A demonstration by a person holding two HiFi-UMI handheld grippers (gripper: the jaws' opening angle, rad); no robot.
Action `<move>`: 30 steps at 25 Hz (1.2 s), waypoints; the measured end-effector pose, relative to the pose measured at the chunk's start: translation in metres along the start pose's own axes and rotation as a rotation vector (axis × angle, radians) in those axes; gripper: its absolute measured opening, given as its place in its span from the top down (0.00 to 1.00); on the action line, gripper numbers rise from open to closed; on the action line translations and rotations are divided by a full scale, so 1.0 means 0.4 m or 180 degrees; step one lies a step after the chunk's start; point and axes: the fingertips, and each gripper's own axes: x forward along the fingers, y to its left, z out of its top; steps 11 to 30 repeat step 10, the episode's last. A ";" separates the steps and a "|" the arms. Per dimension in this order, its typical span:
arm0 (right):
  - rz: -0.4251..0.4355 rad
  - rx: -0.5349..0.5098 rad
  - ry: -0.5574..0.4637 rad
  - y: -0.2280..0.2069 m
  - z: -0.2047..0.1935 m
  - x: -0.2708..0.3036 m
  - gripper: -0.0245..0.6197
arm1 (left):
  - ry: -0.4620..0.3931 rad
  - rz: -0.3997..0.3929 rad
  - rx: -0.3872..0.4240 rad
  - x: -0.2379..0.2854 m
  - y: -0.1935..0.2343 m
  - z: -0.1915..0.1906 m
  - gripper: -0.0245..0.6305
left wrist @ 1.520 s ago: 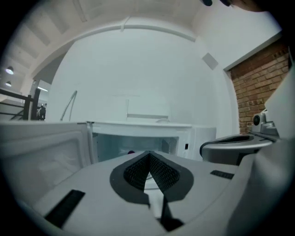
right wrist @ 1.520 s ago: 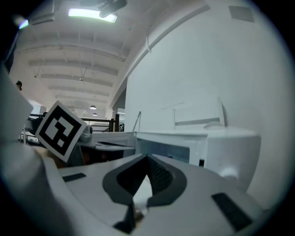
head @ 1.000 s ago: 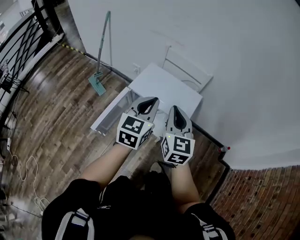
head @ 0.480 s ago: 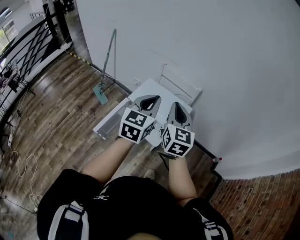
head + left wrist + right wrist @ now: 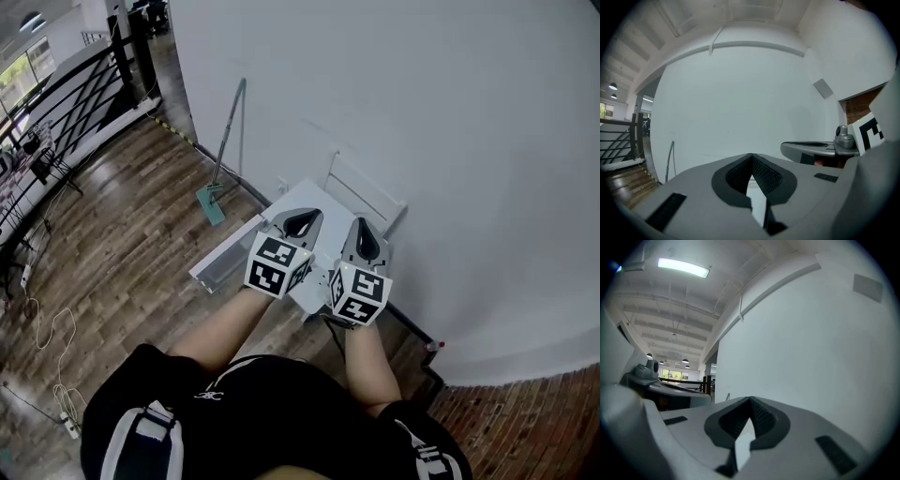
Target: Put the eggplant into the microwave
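Observation:
No eggplant and no microwave show in any view. In the head view my left gripper [image 5: 306,216] and right gripper [image 5: 362,225] are held side by side in front of the person, over a small white table [image 5: 298,201], both aimed at the white wall. The left gripper [image 5: 751,155] has its jaws closed tip to tip with nothing between them. The right gripper [image 5: 750,400] is closed the same way and holds nothing. Each gripper view looks at bare wall and catches the other gripper at its edge.
A white chair [image 5: 367,191] stands against the wall behind the table. A long-handled mop [image 5: 223,155] leans on the wall at the left. Black railing [image 5: 66,98] borders the wooden floor, cables [image 5: 49,349] lie at the lower left, and brick paving [image 5: 530,431] starts at the lower right.
The head view has drawn back and tilted up, so the table and chair look smaller and more of the hall shows. Both grippers stay shut and side by side.

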 end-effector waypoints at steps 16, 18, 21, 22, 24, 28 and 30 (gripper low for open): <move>0.0213 0.0027 0.0074 0.007 -0.035 0.023 0.95 | 0.0023 0.0111 -0.0104 0.021 0.003 -0.021 0.96; 0.0213 0.0027 0.0074 0.007 -0.035 0.023 0.95 | 0.0023 0.0111 -0.0104 0.021 0.003 -0.021 0.96; 0.0213 0.0027 0.0074 0.007 -0.035 0.023 0.95 | 0.0023 0.0111 -0.0104 0.021 0.003 -0.021 0.96; 0.0213 0.0027 0.0074 0.007 -0.035 0.023 0.95 | 0.0023 0.0111 -0.0104 0.021 0.003 -0.021 0.96; 0.0213 0.0027 0.0074 0.007 -0.035 0.023 0.95 | 0.0023 0.0111 -0.0104 0.021 0.003 -0.021 0.96; 0.0213 0.0027 0.0074 0.007 -0.035 0.023 0.95 | 0.0023 0.0111 -0.0104 0.021 0.003 -0.021 0.96; 0.0213 0.0027 0.0074 0.007 -0.035 0.023 0.95 | 0.0023 0.0111 -0.0104 0.021 0.003 -0.021 0.96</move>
